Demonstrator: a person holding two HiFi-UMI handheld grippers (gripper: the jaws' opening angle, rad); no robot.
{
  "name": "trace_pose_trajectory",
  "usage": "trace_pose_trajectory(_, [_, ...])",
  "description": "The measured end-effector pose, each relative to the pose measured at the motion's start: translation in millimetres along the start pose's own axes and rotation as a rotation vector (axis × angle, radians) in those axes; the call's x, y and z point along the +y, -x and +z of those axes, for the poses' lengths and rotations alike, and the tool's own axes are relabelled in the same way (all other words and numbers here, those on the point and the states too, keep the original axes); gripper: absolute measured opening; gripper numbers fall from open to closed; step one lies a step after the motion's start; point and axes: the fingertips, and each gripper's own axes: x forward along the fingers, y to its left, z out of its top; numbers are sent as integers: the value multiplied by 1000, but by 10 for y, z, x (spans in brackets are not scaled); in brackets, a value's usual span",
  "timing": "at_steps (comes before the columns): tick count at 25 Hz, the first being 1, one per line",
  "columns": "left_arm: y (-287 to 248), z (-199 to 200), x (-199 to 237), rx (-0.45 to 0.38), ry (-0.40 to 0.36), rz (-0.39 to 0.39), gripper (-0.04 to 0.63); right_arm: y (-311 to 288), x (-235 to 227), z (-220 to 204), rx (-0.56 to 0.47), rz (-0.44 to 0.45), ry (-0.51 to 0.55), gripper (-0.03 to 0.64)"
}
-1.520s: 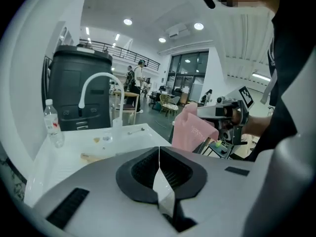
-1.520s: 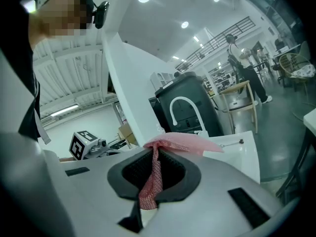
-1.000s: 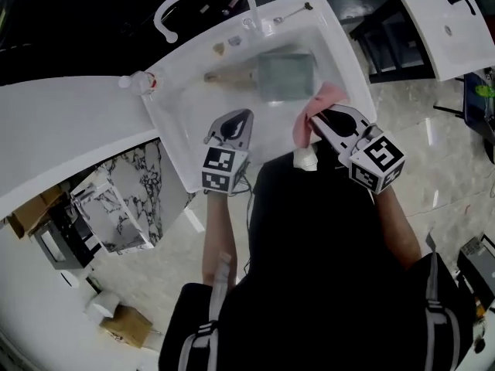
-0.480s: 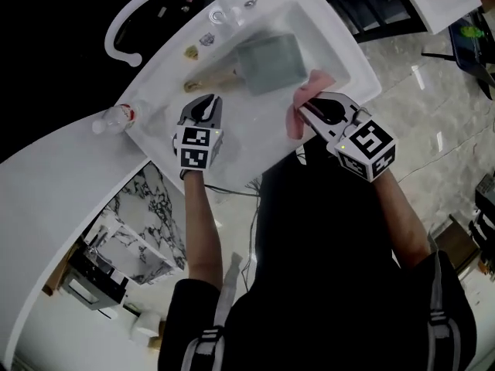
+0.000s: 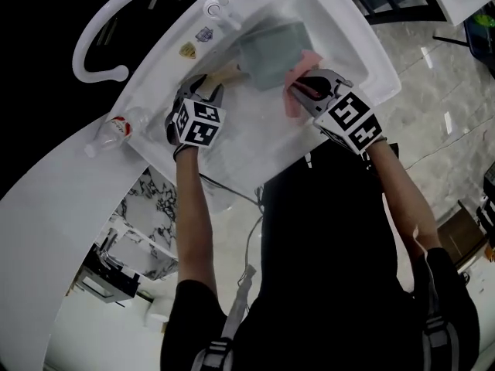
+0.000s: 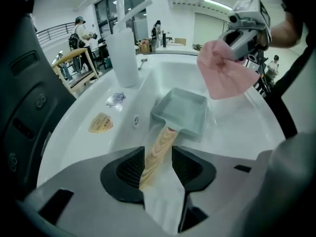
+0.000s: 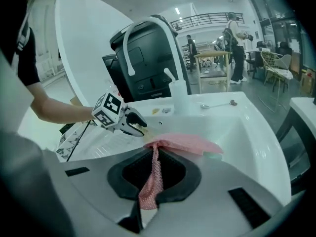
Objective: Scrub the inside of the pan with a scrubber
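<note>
White counter (image 5: pixel 54 199) curving round a white sink (image 5: pixel 348 49), seen from the head view; an arched white faucet (image 5: pixel 108 22) stands at the sink's 10 o'clock rim. Grey-green square pan (image 6: pixel 182 112) lies on the basin floor toward 12 o'clock, its wooden handle (image 6: pixel 162 139) pointing to 8 o'clock. Left tongs (image 6: pixel 158 153), tilted steeply down over the basin, straddle the handle's end; the jaws have just been opening and stand released, a gap showing at the handle's right side. Right tongs (image 7: pixel 154 162), at the pan's 4 o'clock, are clenched on a pink mesh scrubber (image 7: pixel 185 143), which fans out from the jaws above the pan's near edge; contact with the pan cannot be made out. Clear plastic bottle (image 5: pixel 114 127) lies on the counter at the left tongs' 9 o'clock. Spoon (image 7: pixel 217 104) rests on the far rim.
</note>
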Motion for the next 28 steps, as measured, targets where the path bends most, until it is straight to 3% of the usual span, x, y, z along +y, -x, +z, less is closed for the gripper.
trace_pose_trajectory(3, [-87,-63,-13,47,-54,-10,181,-250,-27,-56,48,19,21,38])
trace_pose_trajectory(7, [-163,-96,27,77,-60,-9,198,-563,-108,-119,92,32,38,38])
trace_pose_trajectory(15, [-213,-109,112,62,35,8,198,-1203,-364,-400,212,48,96,38])
trace_pose_trajectory(28, [-224,-120,118,74,56,14,206,-1793,-281,-805,324,106,221,40])
